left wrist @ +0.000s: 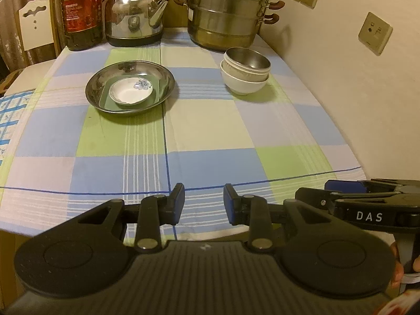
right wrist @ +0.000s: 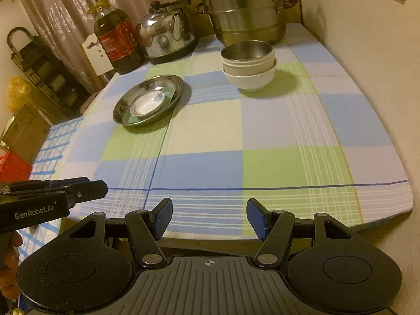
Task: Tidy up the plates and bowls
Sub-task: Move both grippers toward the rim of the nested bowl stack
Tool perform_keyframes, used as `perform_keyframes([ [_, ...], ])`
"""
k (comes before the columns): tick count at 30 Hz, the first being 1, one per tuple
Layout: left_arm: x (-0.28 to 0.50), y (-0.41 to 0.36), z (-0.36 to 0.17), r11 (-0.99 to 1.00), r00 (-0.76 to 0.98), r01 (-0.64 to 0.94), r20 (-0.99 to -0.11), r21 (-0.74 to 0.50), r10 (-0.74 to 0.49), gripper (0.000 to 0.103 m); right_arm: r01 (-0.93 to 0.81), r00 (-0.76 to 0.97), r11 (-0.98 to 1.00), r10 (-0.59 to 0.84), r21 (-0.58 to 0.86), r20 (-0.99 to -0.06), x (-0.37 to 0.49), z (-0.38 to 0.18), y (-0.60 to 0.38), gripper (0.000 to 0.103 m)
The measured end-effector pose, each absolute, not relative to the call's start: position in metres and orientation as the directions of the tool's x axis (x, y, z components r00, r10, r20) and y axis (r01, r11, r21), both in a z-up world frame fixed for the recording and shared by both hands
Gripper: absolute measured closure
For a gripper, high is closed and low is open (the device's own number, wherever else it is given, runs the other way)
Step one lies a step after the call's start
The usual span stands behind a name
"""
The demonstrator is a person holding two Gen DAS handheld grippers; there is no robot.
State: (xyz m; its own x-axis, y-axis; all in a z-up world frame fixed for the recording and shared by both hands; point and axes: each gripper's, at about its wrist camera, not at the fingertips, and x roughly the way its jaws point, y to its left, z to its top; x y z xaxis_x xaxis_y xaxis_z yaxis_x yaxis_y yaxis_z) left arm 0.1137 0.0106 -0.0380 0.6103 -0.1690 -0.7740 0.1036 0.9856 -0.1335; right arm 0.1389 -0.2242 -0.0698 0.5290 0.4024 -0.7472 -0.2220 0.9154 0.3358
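Starting at the left of the tabletop (left wrist: 210, 136), the steel plate (left wrist: 97, 84) sits toward the far left part, well short of the far edge. A green square plate (left wrist: 157, 93) lies inside it, and a small white dish with a blue flower (left wrist: 130, 91) sits on top of that. So your plates look nested already, largest at the bottom.

Moving right, toward the far right corner near the wall, the white bowl (left wrist: 242, 82) holds another pale bowl, with a steel bowl (left wrist: 248, 58) on top. That stack leans slightly but looks settled.

Behind both groups, along the far edge, stand an oil bottle (left wrist: 81, 10), a kettle (left wrist: 135, 17) and a steamer pot (left wrist: 225, 13), none of them part of your job.

Your left gripper (left wrist: 204, 203) hangs over the near edge, jaws apart, holding nothing. Your right gripper (right wrist: 209, 219) is beside it, also over the near edge, jaws spread wide and empty.

Judging from this, the sorting appears finished or nearly so: nothing lies loose on the cloth. All that might remain is straightening the bowl stack, if you want it tidier.
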Motion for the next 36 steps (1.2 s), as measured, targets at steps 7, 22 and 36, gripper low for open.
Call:
perform_keyframes([
  [7, 0.138, 0.023, -0.046, 0.978, 0.588, 0.153, -0.782, -0.145, -0.208, 0.075, -0.186, 0.524, 0.925, 0.378, 0.331, -0.763, 0.158, -0.076, -0.212, 0.040],
  [22, 0.237, 0.024, -0.047, 0.940, 0.561, 0.273, -0.759, -0.205, -0.329, 0.074, 0.005, 0.598, 0.955, 0.234, 0.295, -0.767, 0.222, -0.075, -0.220, 0.040],
  [36, 0.333, -0.024, -0.046, 0.938, 0.609, 0.215, -0.713, -0.272, -0.346, 0.068, -0.001, 0.649, 0.963, 0.206, 0.270, -0.732, 0.321, -0.063, -0.251, 0.040],
])
